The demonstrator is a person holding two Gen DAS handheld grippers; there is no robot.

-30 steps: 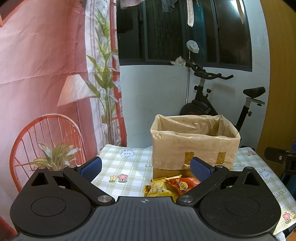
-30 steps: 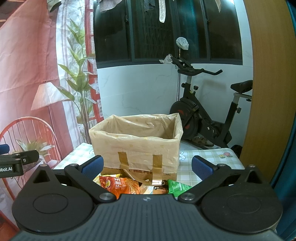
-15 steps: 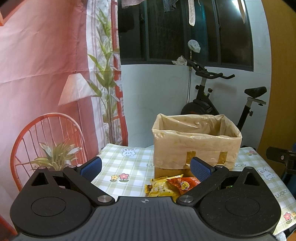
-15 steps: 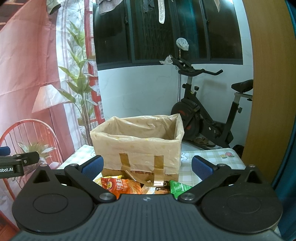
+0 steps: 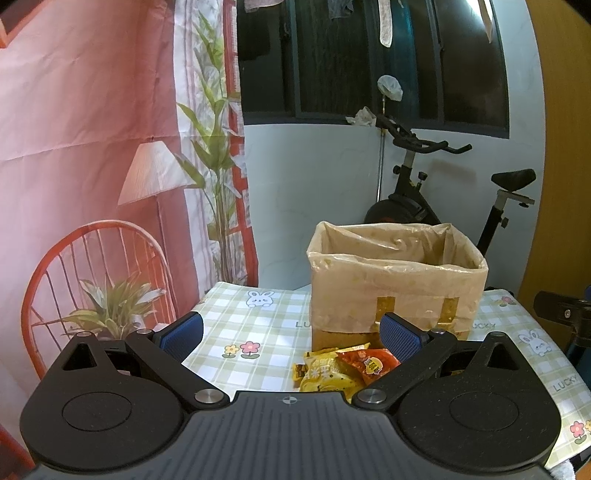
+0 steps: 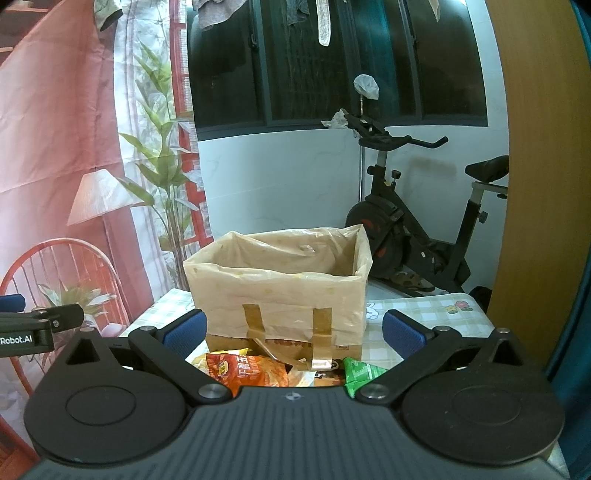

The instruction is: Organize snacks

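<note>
We hold the left gripper (image 5: 291, 332) and the right gripper (image 6: 291, 330) with their ribbed blue pads spread wide, nothing between them. On the green-checked tablecloth (image 5: 236, 325) stands a square cardboard box (image 6: 280, 291) lined with crinkled tan plastic taped down by brown strips. Just before it lie glossy snack packets: yellow packet (image 5: 325, 373), orange-red packet (image 6: 247, 373), green packet (image 6: 360, 373)

Home (exercise bike (image 5: 436, 192), laundry (image 6: 323, 22))
</note>
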